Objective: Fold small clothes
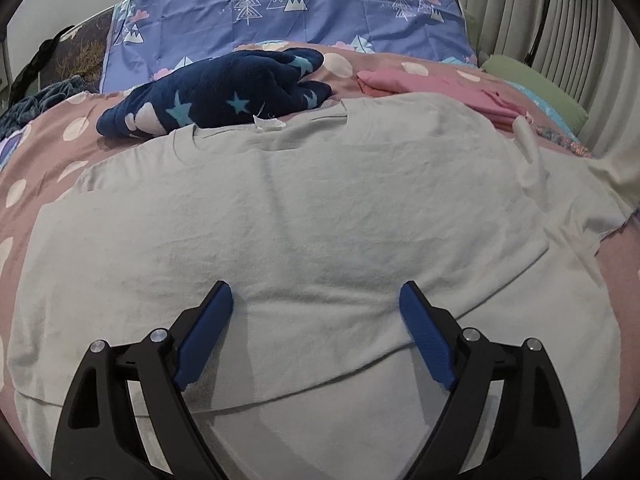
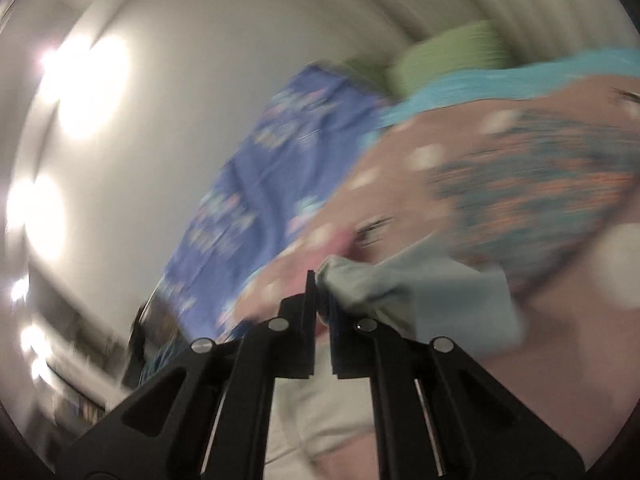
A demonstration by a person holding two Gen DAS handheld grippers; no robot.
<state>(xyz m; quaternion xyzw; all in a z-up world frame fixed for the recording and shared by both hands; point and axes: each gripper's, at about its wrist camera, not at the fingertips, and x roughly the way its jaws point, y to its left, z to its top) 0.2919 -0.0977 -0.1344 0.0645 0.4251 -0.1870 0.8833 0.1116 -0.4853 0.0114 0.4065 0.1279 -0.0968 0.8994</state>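
A pale grey-green t-shirt [image 1: 304,208] lies spread flat on the bed, collar at the far side. My left gripper [image 1: 316,300] is open, its blue pads [image 1: 208,332] hovering just above the shirt's near part over a fold line. In the blurred, tilted right wrist view, my right gripper [image 2: 322,280] is shut on a bunched piece of the same pale cloth [image 2: 400,292], which hangs to its right.
A navy star-print fleece garment [image 1: 216,92] and a folded pink garment [image 1: 436,88] lie beyond the shirt. A blue tree-print pillow [image 1: 280,20] is at the headboard, a green cushion [image 1: 536,88] and curtains at right. The bedspread [image 1: 52,148] is pink with white dots.
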